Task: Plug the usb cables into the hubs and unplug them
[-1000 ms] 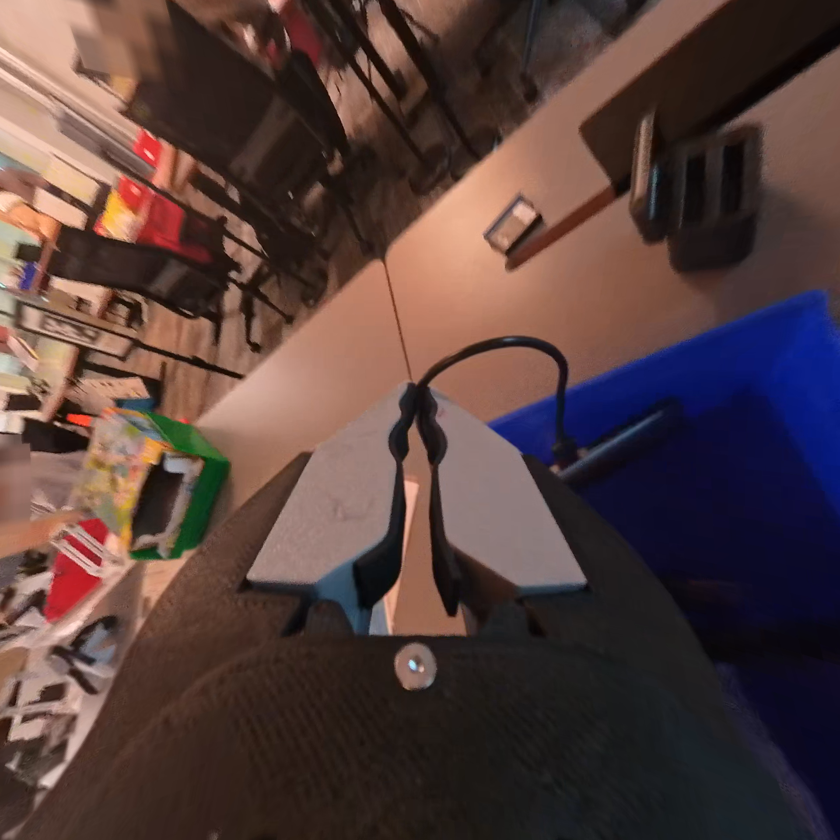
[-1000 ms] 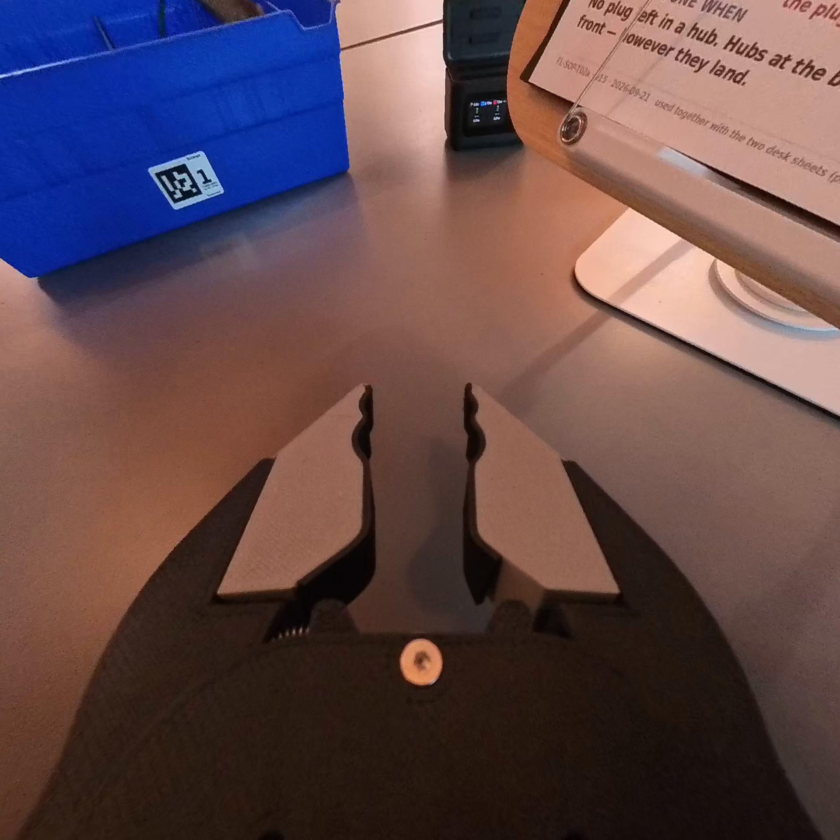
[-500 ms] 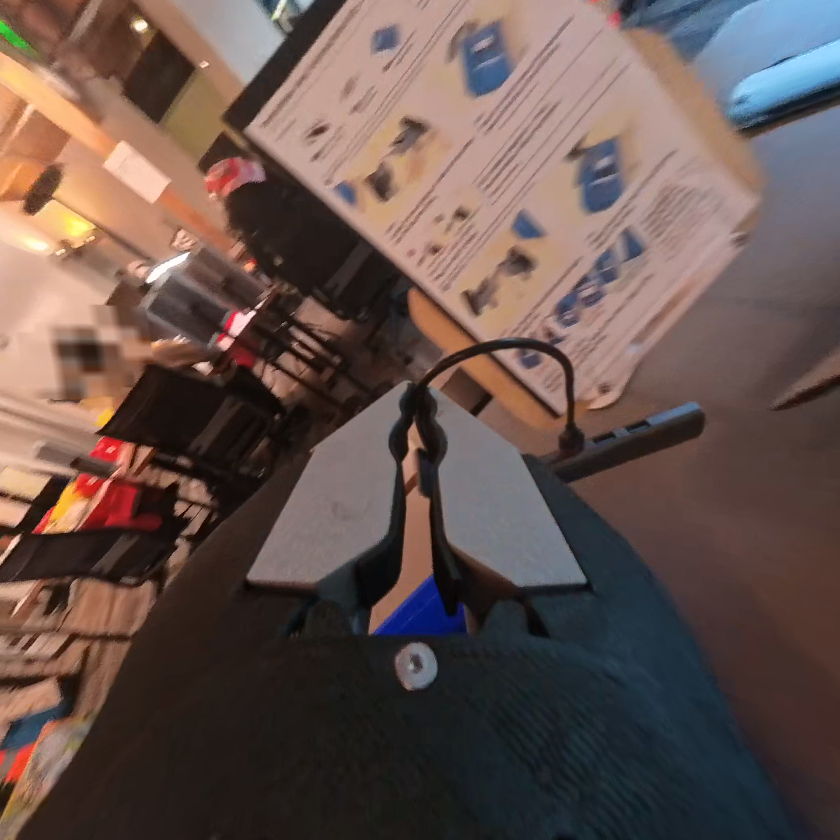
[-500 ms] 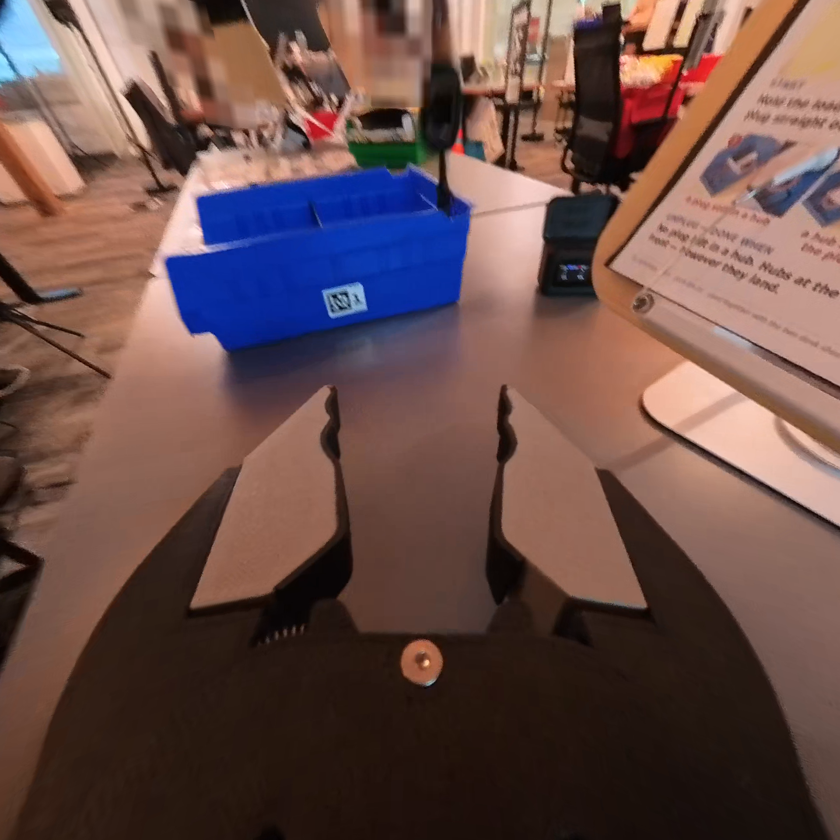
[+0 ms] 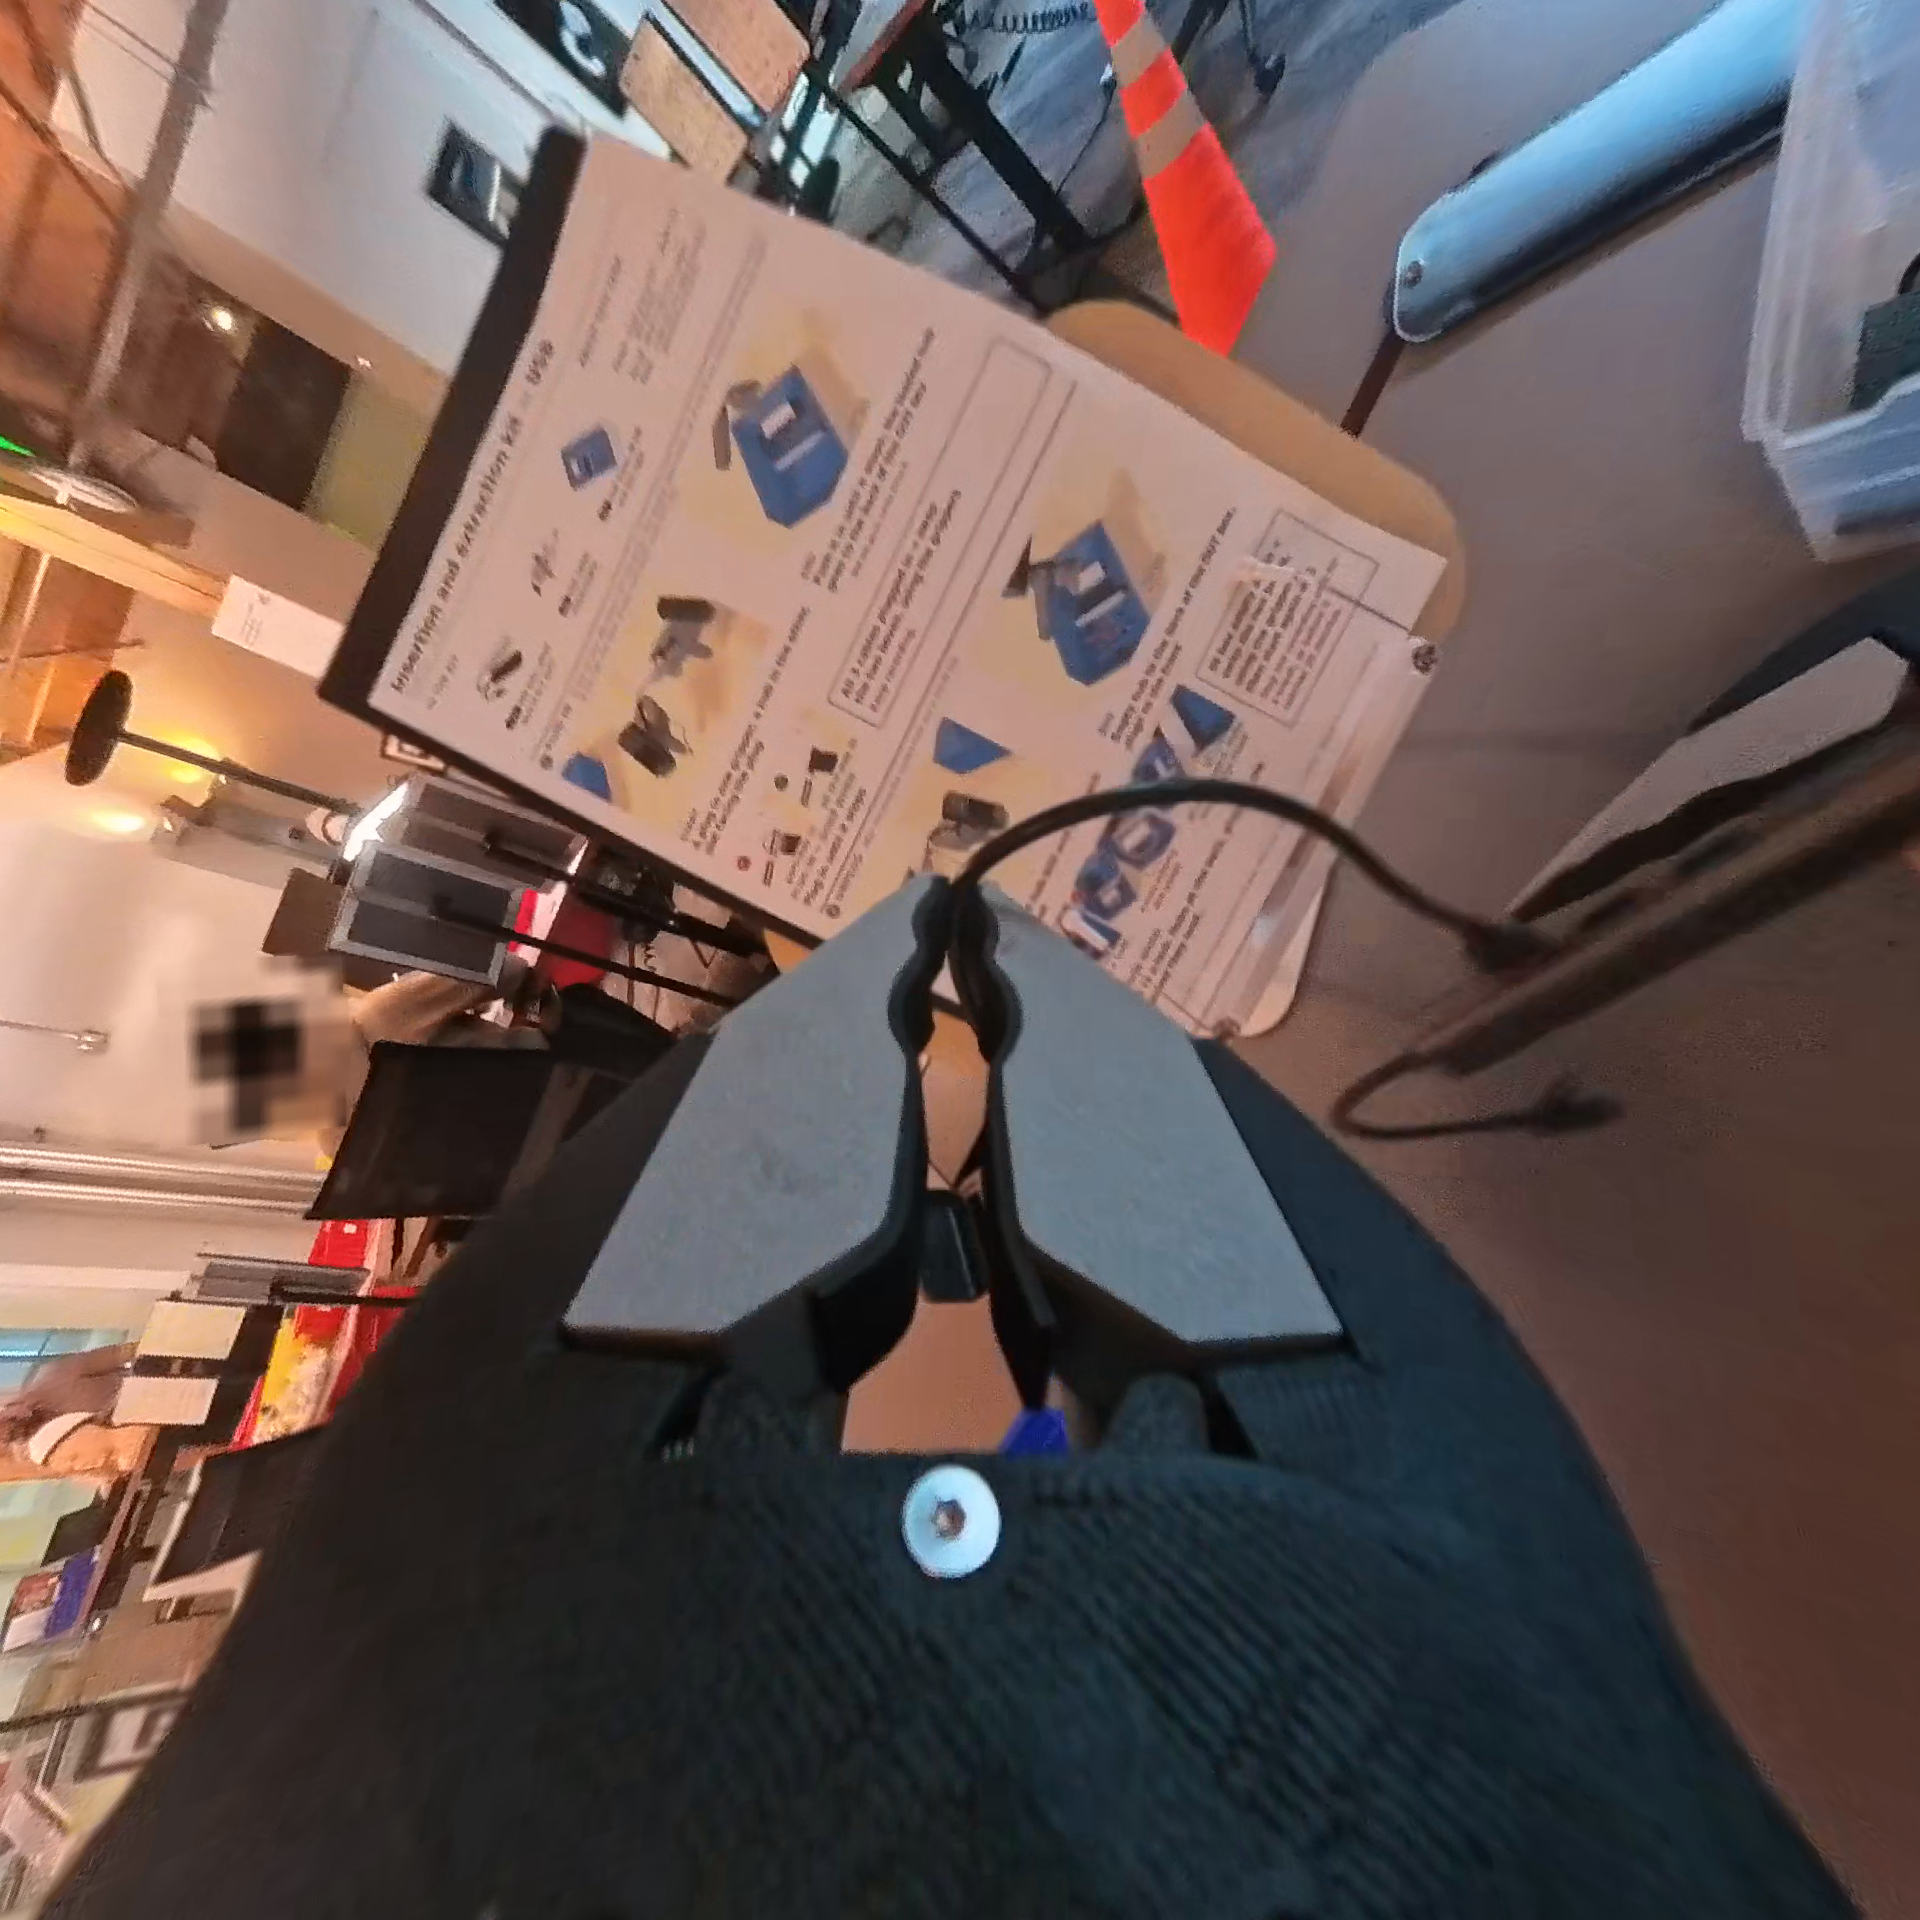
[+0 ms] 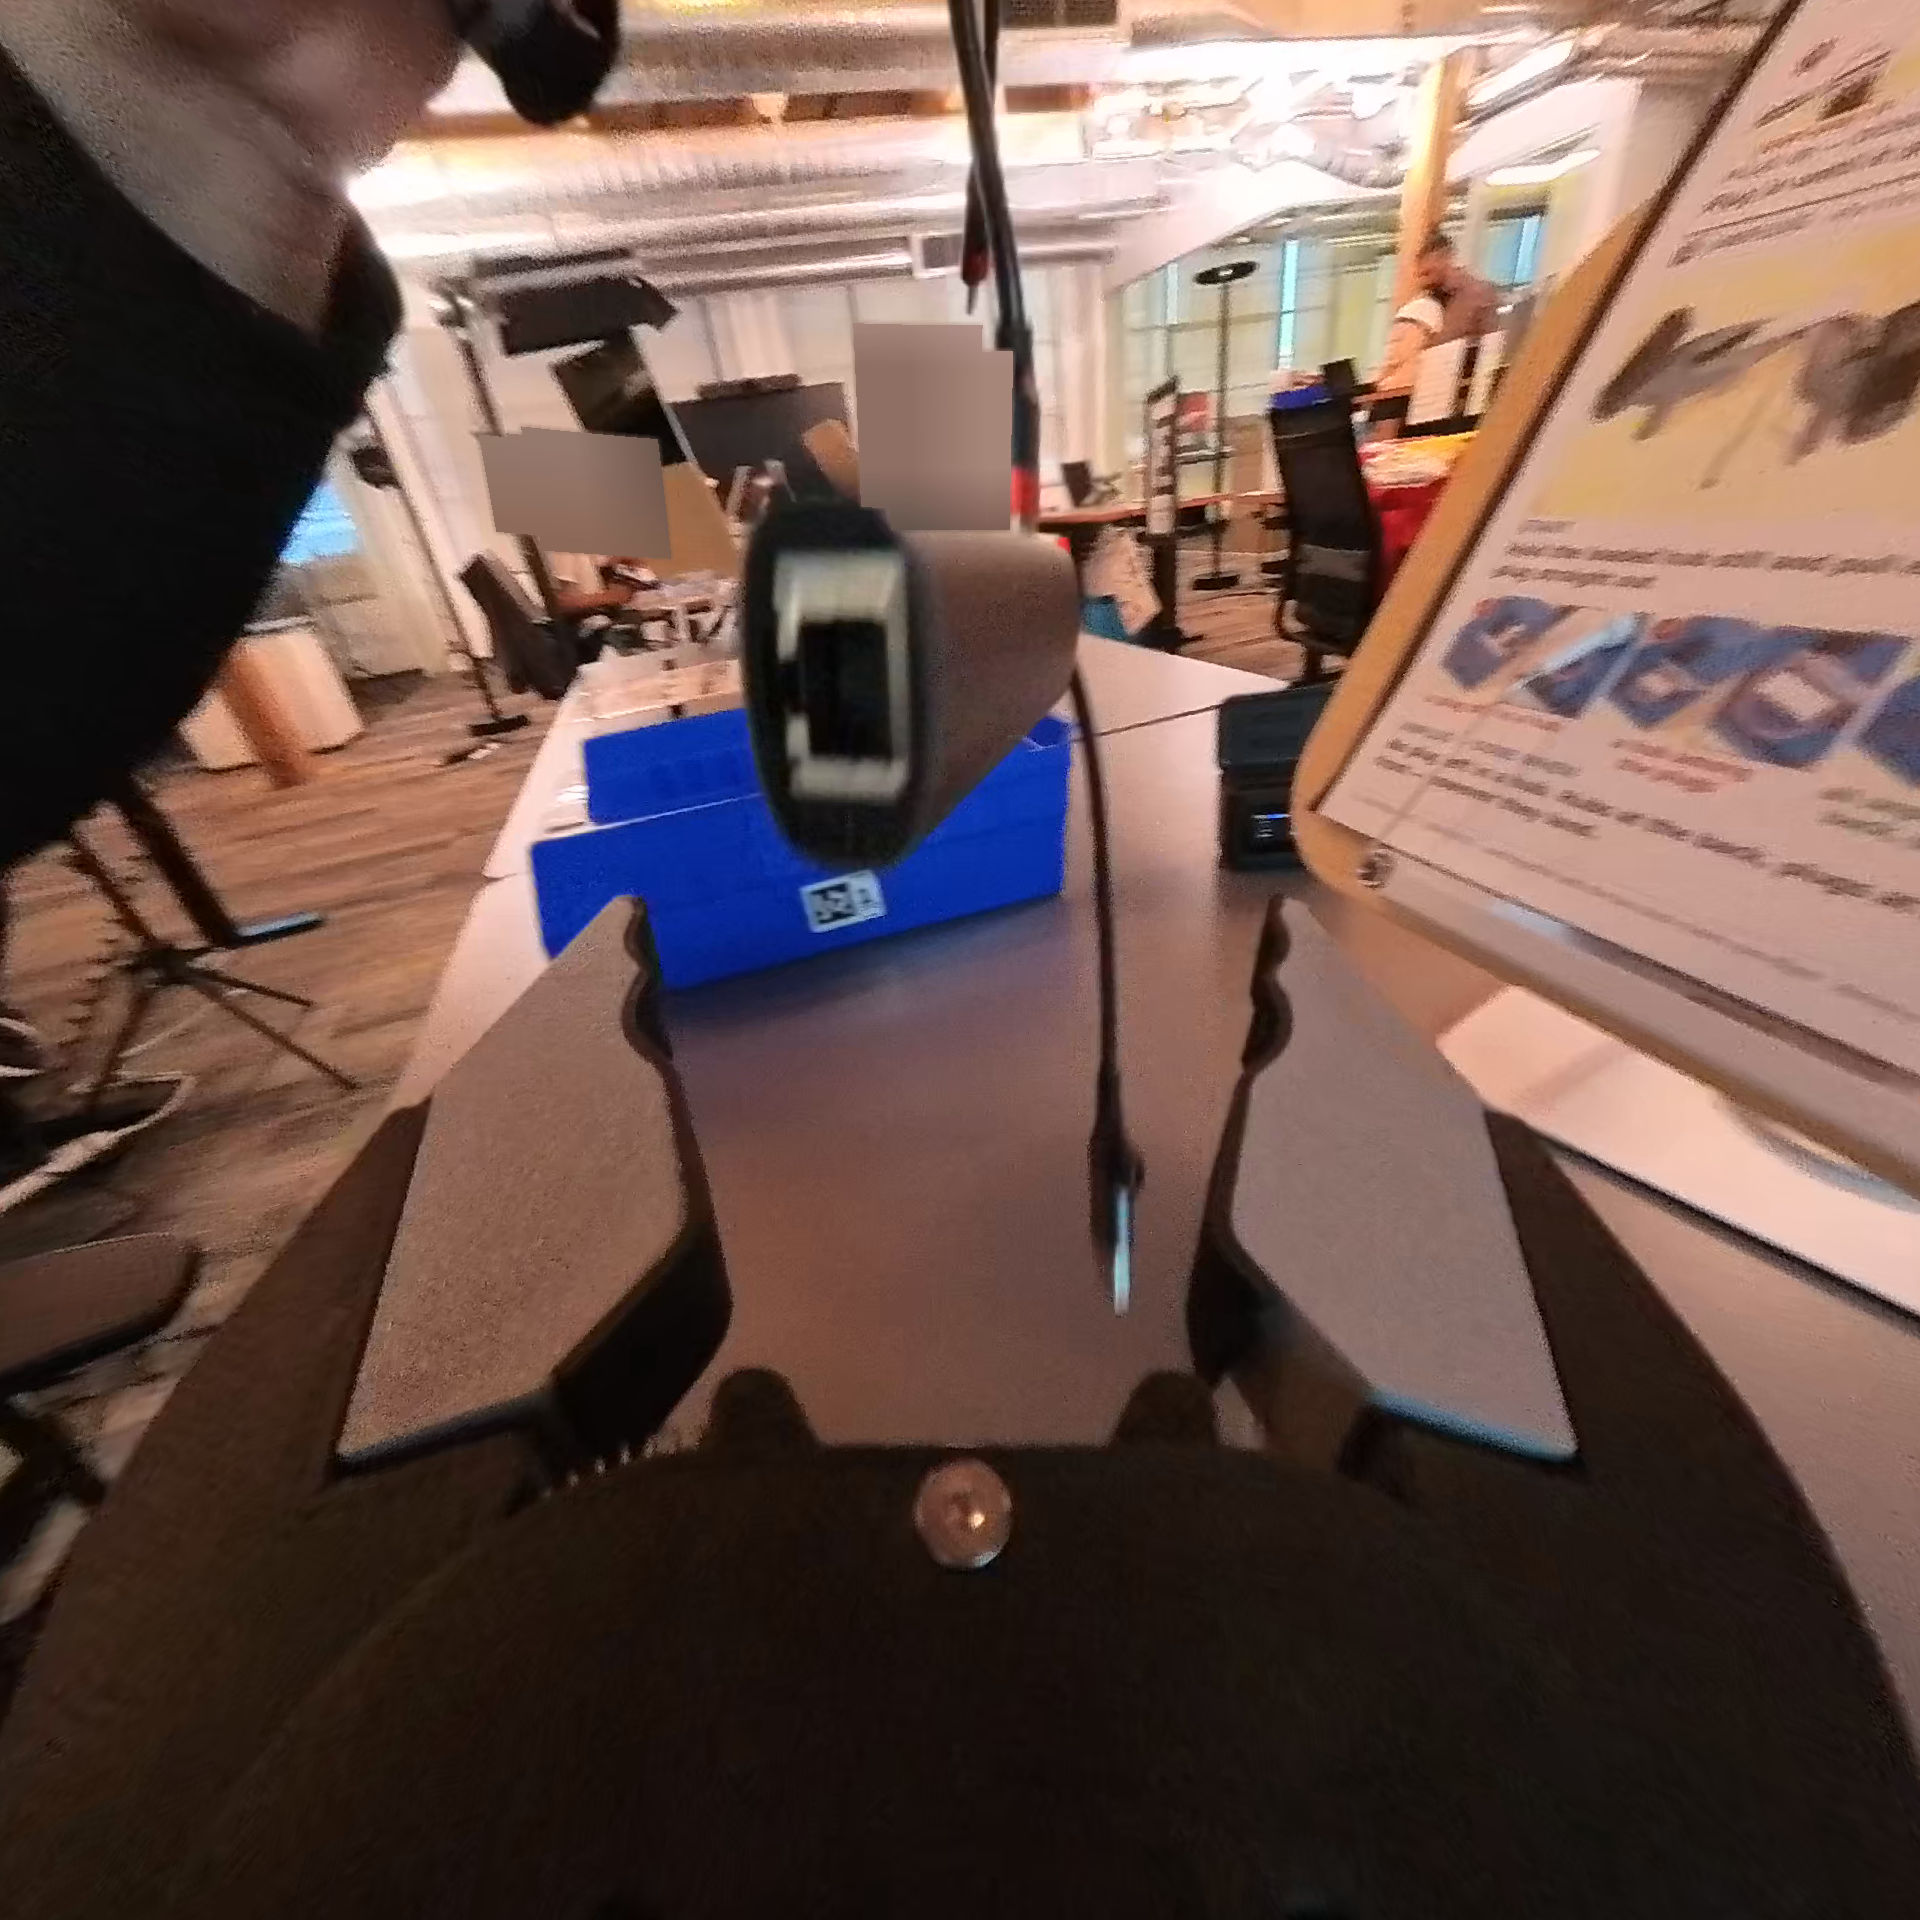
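Between pinched left tongs (image 5: 951, 914): black cable (image 5: 1195, 805).

A thin black cable (image 5: 1195, 805) is seen against a white instruction board (image 5: 935, 582) printed with blue and yellow pictures. Far right, an orange cone (image 5: 1195, 197) is banded grey. A blue bin (image 6: 727, 894) bears a black-and-white square code.

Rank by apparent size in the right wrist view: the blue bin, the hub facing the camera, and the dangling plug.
1. Hub and blue bin: they cover similar areas; the hub hangs far nearer the camera, so the bin is likely truly bigger.
2. Dangling plug: clearly smallest, between the open right claw fingers.
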A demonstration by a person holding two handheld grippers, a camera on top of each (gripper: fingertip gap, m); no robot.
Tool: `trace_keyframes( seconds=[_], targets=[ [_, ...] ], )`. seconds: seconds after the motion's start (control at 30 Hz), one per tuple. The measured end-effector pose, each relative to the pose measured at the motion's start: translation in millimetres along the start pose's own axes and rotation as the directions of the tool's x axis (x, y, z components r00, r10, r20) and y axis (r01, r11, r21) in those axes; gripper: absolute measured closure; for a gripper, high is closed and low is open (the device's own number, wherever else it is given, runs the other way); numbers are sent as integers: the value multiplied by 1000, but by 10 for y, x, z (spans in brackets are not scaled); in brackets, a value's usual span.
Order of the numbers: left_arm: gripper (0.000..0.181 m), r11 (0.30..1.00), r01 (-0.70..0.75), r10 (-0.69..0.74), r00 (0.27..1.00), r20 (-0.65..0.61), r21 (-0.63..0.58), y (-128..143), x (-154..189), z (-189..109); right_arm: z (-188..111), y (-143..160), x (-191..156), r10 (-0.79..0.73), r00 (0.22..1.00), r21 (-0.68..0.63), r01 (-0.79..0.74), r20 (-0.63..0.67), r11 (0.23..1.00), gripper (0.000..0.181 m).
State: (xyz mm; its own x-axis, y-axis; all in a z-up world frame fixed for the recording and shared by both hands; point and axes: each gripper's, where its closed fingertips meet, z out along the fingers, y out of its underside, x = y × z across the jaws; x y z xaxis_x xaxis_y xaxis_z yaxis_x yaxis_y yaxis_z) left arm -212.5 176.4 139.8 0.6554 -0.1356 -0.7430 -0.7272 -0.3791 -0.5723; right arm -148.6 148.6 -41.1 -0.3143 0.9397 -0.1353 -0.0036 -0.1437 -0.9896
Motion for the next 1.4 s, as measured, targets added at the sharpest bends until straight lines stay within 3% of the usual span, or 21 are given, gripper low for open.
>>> trace_keyframes(
  seconds=[0.2, 0.3, 0.53, 0.73, 0.83, 0.87, 0.93, 0.97, 1.0, 1.03, 1.07, 1.1, 1.17, 1.23, 1.27, 1.33, 1.4],
  targets=[
    [181, 999, -46, 47, 999, -10, 19, -214, 55, 32, -281, -371, 11, -174, 980, 86, 182, -93, 979, 73],
    [181, 998, -49, 50, 998, -25, 28, -248, 132, 22, -373, -482, 44, -191, 967, 155, 217, -166, 964, 79],
    [180, 999, -53, 53, 999, -12, 5, -217, 56, -17, -243, -359, -181, -193, 981, 131, 195, -25, 972, 83],
    [180, 999, -44, 44, 999, 4, -12, -122, -11, -72, -181, -251, -37, -185, 977, 66, 193, -110, 979, 77],
    [180, 999, -43, 43, 999, 6, -24, -62, -21, -79, -250, -324, 76, -142, 976, 107, 161, -167, 981, 73],
    [180, 999, -42, 42, 999, 4, -26, -47, -18, -78, -249, -351, -2, -134, 983, 127, 150, -122, 981, 77],
    [180, 999, -43, 44, 999, 1, -29, -24, -8, -72, -180, -267, -569, -125, 972, 89, 109, 199, 990, 91],
    [180, 999, -44, 44, 999, -1, -29, -19, -4, -69, -212, -171, -906, -134, 912, 39, 129, 387, 991, 127],
    [181, 999, -42, 42, 999, -4, -27, -17, 3, -64, -263, -105, -1107, -172, 855, 31, 180, 489, 983, 128],
    [181, 999, -38, 38, 999, -7, -24, -20, 10, -62, -243, -135, -1079, -212, 870, 66, 204, 446, 977, 128],
    [181, 999, -34, 34, 999, -11, -17, -29, 21, -65, -198, -225, -891, -221, 924, 107, 197, 312, 975, 129],
    [181, 999, -31, 31, 999, -17, -9, -42, 34, -73, -191, -299, -673, -211, 961, 131, 190, 178, 973, 102],
    [180, 999, -38, 38, 999, -22, 2, -61, 53, -98, -234, -297, -402, -243, 969, 93, 239, 37, 967, 109],
    [180, 998, -56, 56, 998, -38, 16, -76, 104, -121, -262, -293, -216, -296, 951, 43, 300, -88, 953, 98],
    [180, 997, -61, 63, 996, -59, 38, -105, 159, -133, -250, -294, -216, -304, 947, 40, 309, -103, 950, 97],
    [180, 995, -58, 69, 990, -125, 87, -173, 324, -159, -158, -228, -320, -318, 946, 22, 320, -55, 947, 127],
    [181, 983, -72, 107, 972, -209, 169, -298, 568, -213, -55, -137, -300, -328, 942, -39, 326, -66, 945, 115]
  ],
)
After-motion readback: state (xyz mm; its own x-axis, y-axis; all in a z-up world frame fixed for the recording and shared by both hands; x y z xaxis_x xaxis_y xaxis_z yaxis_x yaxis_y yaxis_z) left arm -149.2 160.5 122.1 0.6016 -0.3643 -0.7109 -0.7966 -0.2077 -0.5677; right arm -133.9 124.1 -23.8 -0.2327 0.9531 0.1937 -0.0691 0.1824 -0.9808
